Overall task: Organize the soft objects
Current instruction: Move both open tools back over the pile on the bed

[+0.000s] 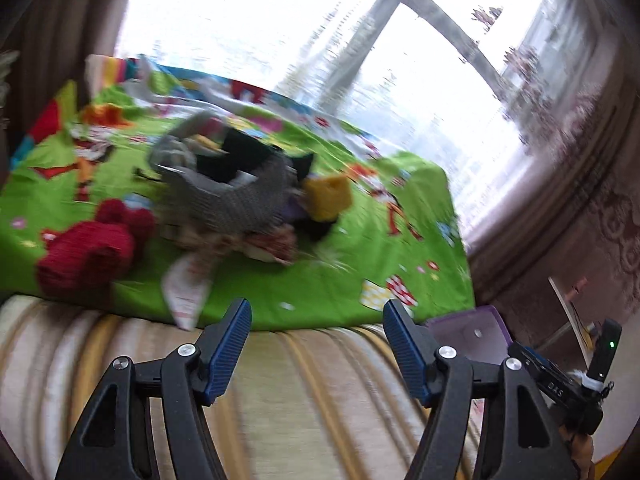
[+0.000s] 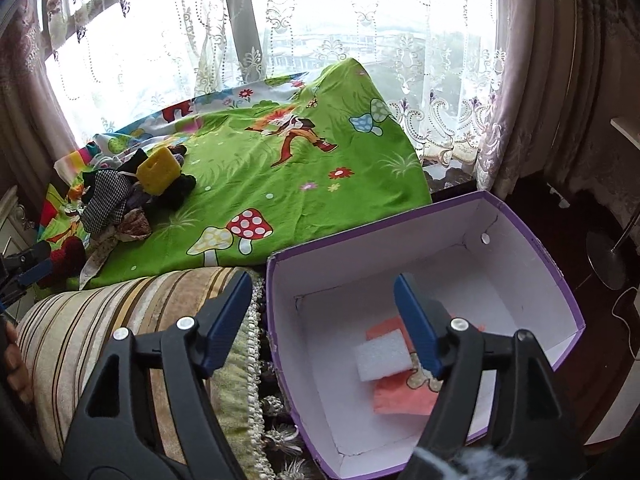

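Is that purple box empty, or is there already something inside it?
Not empty. The purple box is open-topped and holds a white foam block lying on an orange cloth on its floor; the rest of the floor is bare.

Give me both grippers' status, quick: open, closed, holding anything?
Left gripper: open, empty, above the striped cushion.
Right gripper: open, empty, over the purple box.

sponge (image 2: 381,354) in box (image 2: 560,280)
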The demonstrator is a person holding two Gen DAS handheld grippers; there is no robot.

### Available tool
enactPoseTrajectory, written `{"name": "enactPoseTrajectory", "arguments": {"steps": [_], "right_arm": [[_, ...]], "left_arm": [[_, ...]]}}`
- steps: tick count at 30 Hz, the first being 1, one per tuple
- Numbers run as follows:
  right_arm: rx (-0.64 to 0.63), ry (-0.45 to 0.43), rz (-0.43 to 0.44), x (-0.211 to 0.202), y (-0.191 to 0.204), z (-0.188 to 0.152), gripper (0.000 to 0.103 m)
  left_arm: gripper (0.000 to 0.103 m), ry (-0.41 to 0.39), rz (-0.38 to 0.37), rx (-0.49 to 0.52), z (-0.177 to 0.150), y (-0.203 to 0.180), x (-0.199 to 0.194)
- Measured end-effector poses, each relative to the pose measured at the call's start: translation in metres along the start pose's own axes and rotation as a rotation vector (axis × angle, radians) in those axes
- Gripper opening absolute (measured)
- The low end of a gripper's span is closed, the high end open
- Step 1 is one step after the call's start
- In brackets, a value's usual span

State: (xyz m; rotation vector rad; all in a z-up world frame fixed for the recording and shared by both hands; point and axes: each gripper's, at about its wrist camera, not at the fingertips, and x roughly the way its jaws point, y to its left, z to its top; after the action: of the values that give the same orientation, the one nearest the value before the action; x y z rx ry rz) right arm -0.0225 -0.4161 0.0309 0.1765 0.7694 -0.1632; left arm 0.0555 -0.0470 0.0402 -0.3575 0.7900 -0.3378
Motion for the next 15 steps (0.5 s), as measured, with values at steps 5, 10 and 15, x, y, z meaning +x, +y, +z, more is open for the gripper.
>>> {"name": "enactPoseTrajectory", "arguments": {"steps": [5, 10, 15], "right_arm": [[-0.069, -0.009, 0.009, 0.002, 0.021, 0.007, 0.083], [-0.115, -0.006, 0.045, 0.006, 0.046, 0.017, 0.087], [-0.171, 0.0, 0.081, 0.016, 0.073, 0.028, 0.089]], "left_arm": [[0.072, -0.068, 0.11, -0.102, 0.027, 0.055, -0.022], [0.072, -0.012, 0.221, -0.183, 0.04, 0.101, -0.017], [0.072, 0.084, 0.298, -0.226, 0.049, 0.134, 0.001]]}}
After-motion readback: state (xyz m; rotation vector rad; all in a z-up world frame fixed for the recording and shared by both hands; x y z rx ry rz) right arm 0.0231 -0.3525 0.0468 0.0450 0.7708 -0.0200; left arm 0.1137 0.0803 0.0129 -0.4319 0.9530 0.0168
